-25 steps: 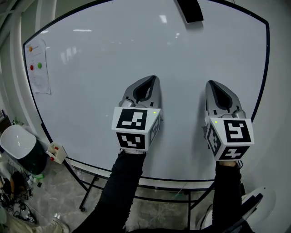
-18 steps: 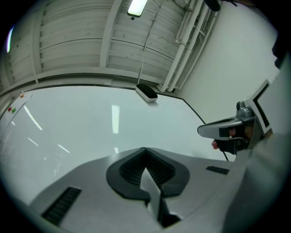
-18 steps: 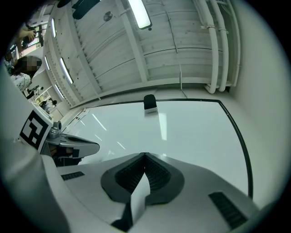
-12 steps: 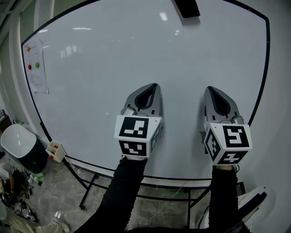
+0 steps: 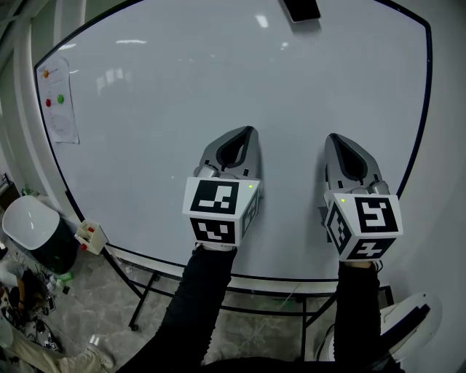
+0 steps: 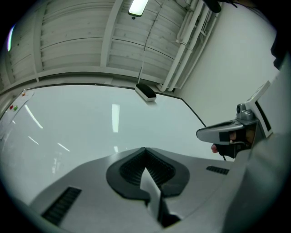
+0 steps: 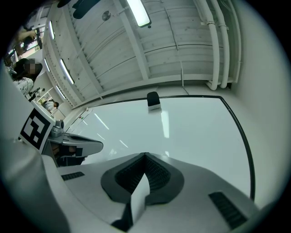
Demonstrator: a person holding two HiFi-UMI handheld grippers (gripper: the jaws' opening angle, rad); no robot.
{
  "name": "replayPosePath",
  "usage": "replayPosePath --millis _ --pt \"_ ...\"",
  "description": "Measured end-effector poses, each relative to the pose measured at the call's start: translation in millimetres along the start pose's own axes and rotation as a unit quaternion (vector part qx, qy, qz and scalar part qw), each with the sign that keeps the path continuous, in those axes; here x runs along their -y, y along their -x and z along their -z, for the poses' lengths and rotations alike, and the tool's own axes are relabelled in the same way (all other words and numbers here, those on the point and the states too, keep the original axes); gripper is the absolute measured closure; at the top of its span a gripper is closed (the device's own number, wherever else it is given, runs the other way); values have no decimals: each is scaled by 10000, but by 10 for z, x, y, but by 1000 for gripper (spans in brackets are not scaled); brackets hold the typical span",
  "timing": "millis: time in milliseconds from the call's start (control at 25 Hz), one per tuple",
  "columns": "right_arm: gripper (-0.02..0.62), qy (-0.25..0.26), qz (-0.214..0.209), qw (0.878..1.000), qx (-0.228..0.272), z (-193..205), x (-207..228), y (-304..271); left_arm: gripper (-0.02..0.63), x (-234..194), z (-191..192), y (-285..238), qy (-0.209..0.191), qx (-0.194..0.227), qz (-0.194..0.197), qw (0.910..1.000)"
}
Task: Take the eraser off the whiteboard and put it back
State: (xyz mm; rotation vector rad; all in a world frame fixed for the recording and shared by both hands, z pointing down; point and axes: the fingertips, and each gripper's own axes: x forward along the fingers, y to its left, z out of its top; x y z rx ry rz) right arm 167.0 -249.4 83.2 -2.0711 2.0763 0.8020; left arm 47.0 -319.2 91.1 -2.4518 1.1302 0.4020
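Since 1 second ago my left gripper (image 5: pixel 246 132) has sunk slightly, while my right gripper (image 5: pixel 332 138) has kept still. Both are clenched on nothing, over the whiteboard's (image 5: pixel 167 95) near part. The eraser (image 5: pixel 301 9) sits at its far edge, well apart from both.

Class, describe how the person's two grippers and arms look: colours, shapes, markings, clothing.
The left gripper and right gripper are grey tapering shells with black ribbed linings. Each carries a white cube with black square markers and a green light. Both sleeves are black.
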Motion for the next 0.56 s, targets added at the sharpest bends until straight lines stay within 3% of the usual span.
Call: replayPosePath --millis 560 --pt "588 45 -16 10000 4 -109 -72 18 600 -122 -38 118 59 8 -121 9999"
